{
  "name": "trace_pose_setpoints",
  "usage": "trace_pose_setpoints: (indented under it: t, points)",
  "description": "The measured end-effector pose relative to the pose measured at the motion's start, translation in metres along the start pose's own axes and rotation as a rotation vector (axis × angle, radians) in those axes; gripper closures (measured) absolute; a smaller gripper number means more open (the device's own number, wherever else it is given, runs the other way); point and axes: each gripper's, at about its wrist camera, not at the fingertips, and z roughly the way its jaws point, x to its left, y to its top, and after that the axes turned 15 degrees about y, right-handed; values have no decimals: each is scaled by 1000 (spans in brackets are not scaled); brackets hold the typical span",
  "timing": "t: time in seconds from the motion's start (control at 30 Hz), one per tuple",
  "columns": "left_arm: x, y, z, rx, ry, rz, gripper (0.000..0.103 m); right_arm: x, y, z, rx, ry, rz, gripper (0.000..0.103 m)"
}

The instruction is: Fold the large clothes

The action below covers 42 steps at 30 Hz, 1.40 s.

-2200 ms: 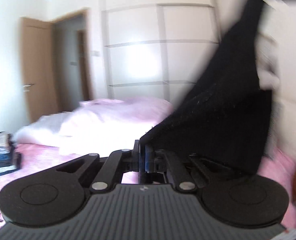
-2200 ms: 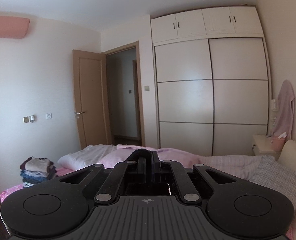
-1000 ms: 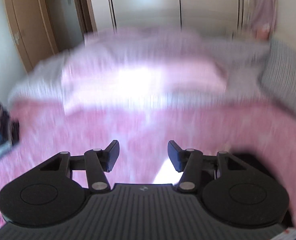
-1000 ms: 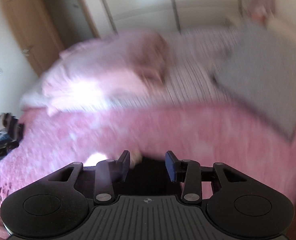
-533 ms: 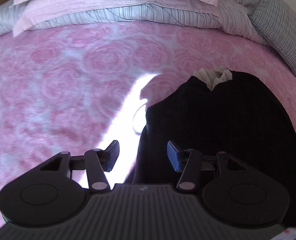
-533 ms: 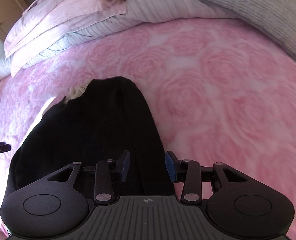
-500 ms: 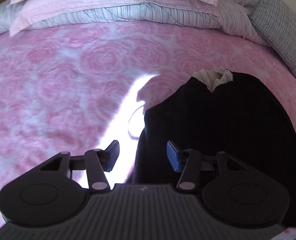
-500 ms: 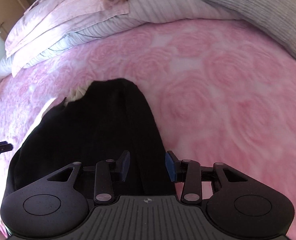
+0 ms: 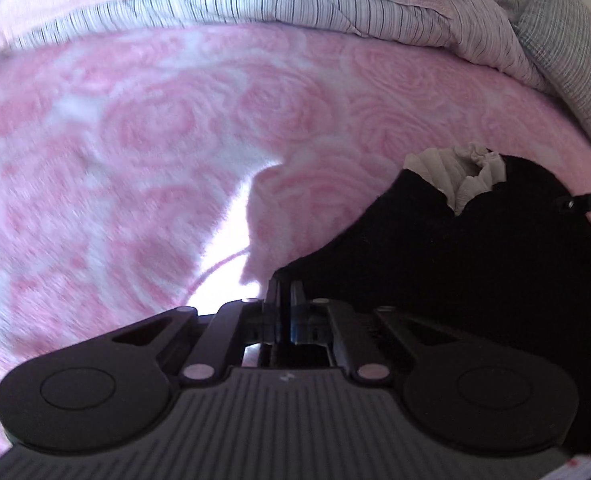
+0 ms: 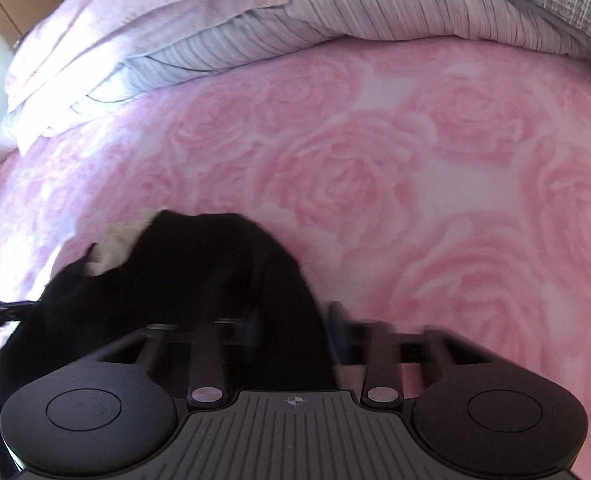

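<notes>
L gripper is being held pinched on the near edge of the black garment, which is lying on the pink bedspread. R gripper is being held wide astride a fold, ungripped; uneven lifting risks bunching toward the striped duvet beyond.

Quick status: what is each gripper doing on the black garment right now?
Left gripper: shut on the edge of the black garment.
Right gripper: jaws apart, straddling a fold of the garment; blurred, grip not confirmed.

A home bedroom: rose-patterned pink bedspread, striped duvet, grey pillow.
</notes>
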Motion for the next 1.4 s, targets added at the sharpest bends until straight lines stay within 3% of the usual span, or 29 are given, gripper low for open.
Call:
trace_pose_setpoints:
  t: [0.07,0.27,0.33,0.37,0.43,0.47,0.5,0.53,0.6,0.63,0.9,1.1,1.13,1.17,1.23,1.27,1.4]
  points:
    - [8,13,-8,-44,47,5,101,3,10,-13,-41,-20,-35,103]
    - [26,87,-11,-180,84,19,99,7,68,-60,-137,5,-181,103]
    - [24,115,-1,-210,101,15,99,5,88,-59,-140,-11,-205,103]
    - [21,127,8,-219,153,13,99,1,96,-52,-118,-48,-206,102]
    - [20,145,26,-203,214,3,94,-10,106,-27,-8,-162,-177,91]
    - [24,148,31,-188,207,-20,89,-16,105,-19,26,-217,-149,66]
    - [27,147,32,-176,199,-52,89,-18,98,-17,31,-247,-136,56]
    - [30,142,29,-173,178,-73,89,-17,89,-20,13,-247,-127,56]
    - [33,117,17,-162,136,-67,74,-13,63,-32,-9,-220,-88,56]
    - [34,99,10,-140,133,-55,71,-11,49,-39,-19,-213,-70,56]
    - [23,-78,-84,67,97,-19,70,37,-87,-108,-36,-251,148,56]
    - [-15,-173,-127,164,72,184,56,69,-136,-131,-9,-274,276,56]
    - [-19,-183,-124,166,95,219,57,74,-139,-132,-9,-285,277,56]
    - [-20,-191,-119,161,105,242,65,77,-140,-134,-11,-294,276,56]
    - [-13,-191,-119,130,90,215,95,84,-140,-138,-27,-308,274,56]
    - [-5,-184,-121,123,91,187,100,89,-139,-141,-42,-310,265,56]
    - [69,-144,-147,-27,162,-52,100,114,-138,-158,-93,-339,220,56]
